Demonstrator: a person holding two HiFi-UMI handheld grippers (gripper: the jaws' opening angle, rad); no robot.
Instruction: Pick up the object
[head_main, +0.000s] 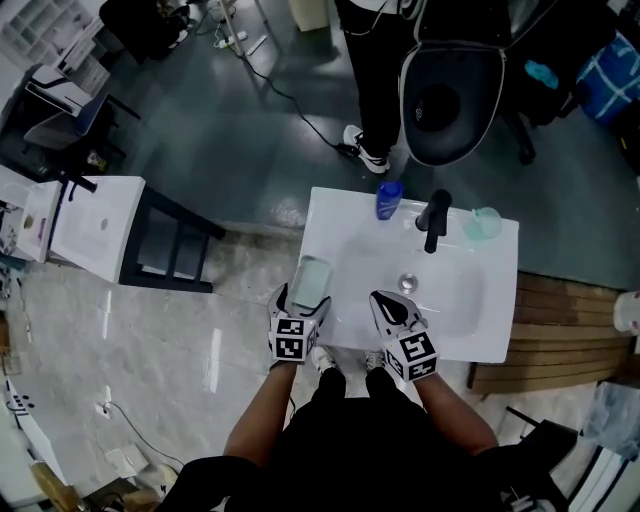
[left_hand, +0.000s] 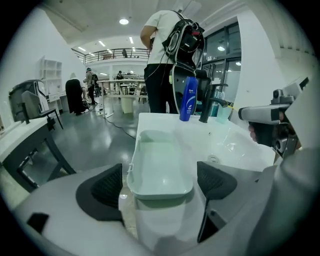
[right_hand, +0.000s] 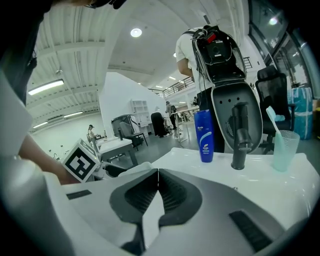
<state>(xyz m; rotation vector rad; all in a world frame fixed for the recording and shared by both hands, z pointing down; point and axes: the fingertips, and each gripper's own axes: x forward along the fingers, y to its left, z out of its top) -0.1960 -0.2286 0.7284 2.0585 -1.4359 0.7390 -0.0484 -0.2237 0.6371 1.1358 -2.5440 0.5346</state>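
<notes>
A pale green oblong box (head_main: 311, 281) lies on the left rim of the white washbasin (head_main: 500, 300). My left gripper (head_main: 304, 302) stands wide around its near end. In the left gripper view the box (left_hand: 159, 167) lies between the two dark pads (left_hand: 101, 192) with a gap on each side, so neither pad presses on it. My right gripper (head_main: 396, 308) hovers over the front of the basin bowl. Its pads (right_hand: 171, 192) meet, with nothing between them.
At the back of the basin stand a blue bottle (head_main: 389, 199), a black tap (head_main: 436, 220) and a pale cup with a toothbrush (head_main: 484, 223). A person (head_main: 375, 70) and an office chair (head_main: 452, 100) are behind it. A white table (head_main: 95, 225) stands to the left.
</notes>
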